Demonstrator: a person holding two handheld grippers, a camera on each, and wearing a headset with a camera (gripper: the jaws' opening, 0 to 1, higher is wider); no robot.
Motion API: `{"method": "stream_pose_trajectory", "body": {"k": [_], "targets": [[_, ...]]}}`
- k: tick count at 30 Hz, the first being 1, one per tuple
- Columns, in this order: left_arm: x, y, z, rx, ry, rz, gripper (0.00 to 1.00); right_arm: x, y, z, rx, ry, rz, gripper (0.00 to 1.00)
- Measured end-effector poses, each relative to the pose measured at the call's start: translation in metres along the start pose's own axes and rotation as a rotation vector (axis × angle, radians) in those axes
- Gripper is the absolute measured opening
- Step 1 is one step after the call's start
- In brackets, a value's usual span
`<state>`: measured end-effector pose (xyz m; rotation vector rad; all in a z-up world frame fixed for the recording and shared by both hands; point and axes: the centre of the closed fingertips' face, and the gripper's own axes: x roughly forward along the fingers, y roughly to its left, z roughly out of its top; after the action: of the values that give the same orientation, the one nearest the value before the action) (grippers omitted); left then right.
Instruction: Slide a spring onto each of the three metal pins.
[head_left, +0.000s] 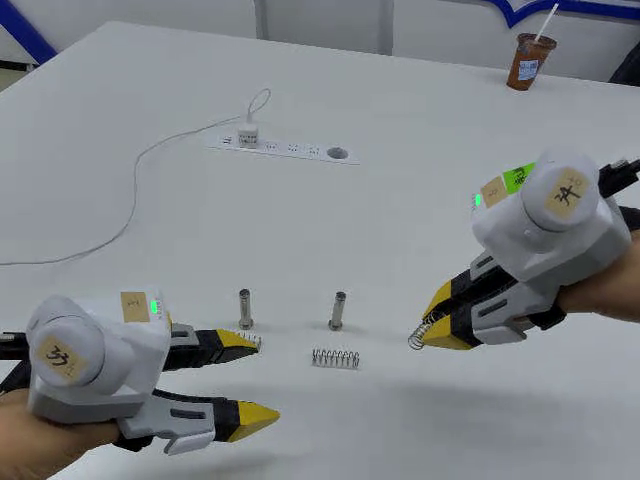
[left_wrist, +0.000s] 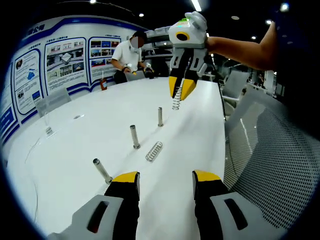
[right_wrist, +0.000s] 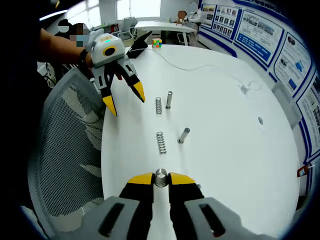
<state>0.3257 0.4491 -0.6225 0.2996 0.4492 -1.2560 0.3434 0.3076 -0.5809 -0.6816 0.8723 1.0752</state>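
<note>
White table (head_left: 420, 210), mesh chair (left_wrist: 272, 150), wall posters (left_wrist: 65, 55)

the table (head_left: 400, 200) has a smooth, matt white top. the pins (head_left: 338, 310) are bare grey metal with a dull shine, and each spring (head_left: 335, 358) is thin bright metal wire. the left gripper (head_left: 266, 376) and the right gripper (head_left: 432, 322) have white plastic shells with a soft gloss, black plastic fingers (head_left: 197, 348) and yellow tips. the chair (left_wrist: 270, 150) has a grey mesh back. the power strip (head_left: 285, 148) is white plastic.
</note>
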Motion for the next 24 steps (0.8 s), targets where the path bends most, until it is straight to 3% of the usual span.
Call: {"method": "stream_pose_trajectory", "body": {"k": [14,24], "targets": [[-0.018,0.016,-0.006,-0.073,-0.033,0.095,0.49,-0.021,-0.028,-0.01,0.037,0.028,-0.075,0.12],[-0.02,0.016,-0.006,-0.081,-0.034,0.112,0.51,-0.013,-0.047,-0.022,0.056,0.069,-0.095,0.12]]}}
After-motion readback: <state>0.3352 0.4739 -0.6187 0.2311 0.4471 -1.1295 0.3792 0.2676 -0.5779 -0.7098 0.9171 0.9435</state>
